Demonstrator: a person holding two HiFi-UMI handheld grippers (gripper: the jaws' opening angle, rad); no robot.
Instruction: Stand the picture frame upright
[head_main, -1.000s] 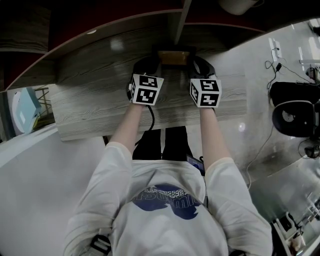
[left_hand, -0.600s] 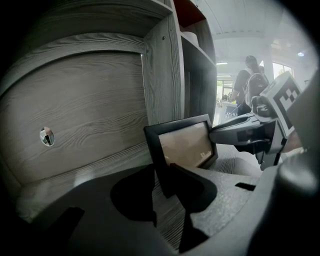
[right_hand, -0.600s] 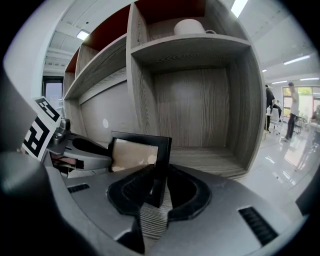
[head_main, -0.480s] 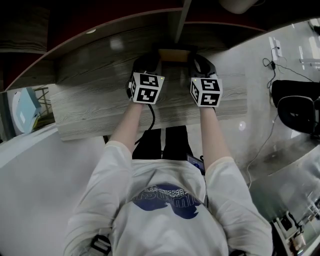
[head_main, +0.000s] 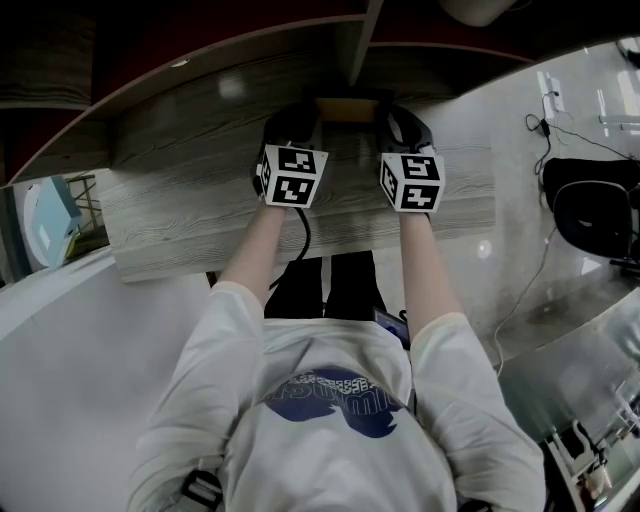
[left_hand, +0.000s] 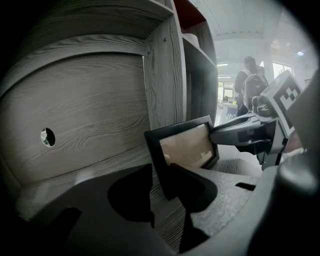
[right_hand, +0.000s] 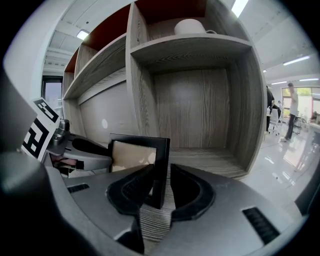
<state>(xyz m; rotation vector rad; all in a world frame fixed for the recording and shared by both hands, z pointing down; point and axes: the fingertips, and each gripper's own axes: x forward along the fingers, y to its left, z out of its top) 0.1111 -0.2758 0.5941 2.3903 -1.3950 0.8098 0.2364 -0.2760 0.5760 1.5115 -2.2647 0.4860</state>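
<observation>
I hold the picture frame (head_main: 348, 109) at the back edge of the worktop (head_main: 190, 215), just in front of the shelf divider (left_hand: 165, 75). My left gripper (left_hand: 161, 172) is closed on its left edge and my right gripper (right_hand: 161, 175) on its right edge. Gripped on both sides, it cannot tip or twist as I set it upright.

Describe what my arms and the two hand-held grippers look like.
The left hand-held gripper and right hand-held gripper have dark grey moulded jaws, black on the inside. Each carries a white cube printed with black square markers. A black cable hangs below the left one. You wear a white short-sleeved T-shirt with a blue print.
</observation>
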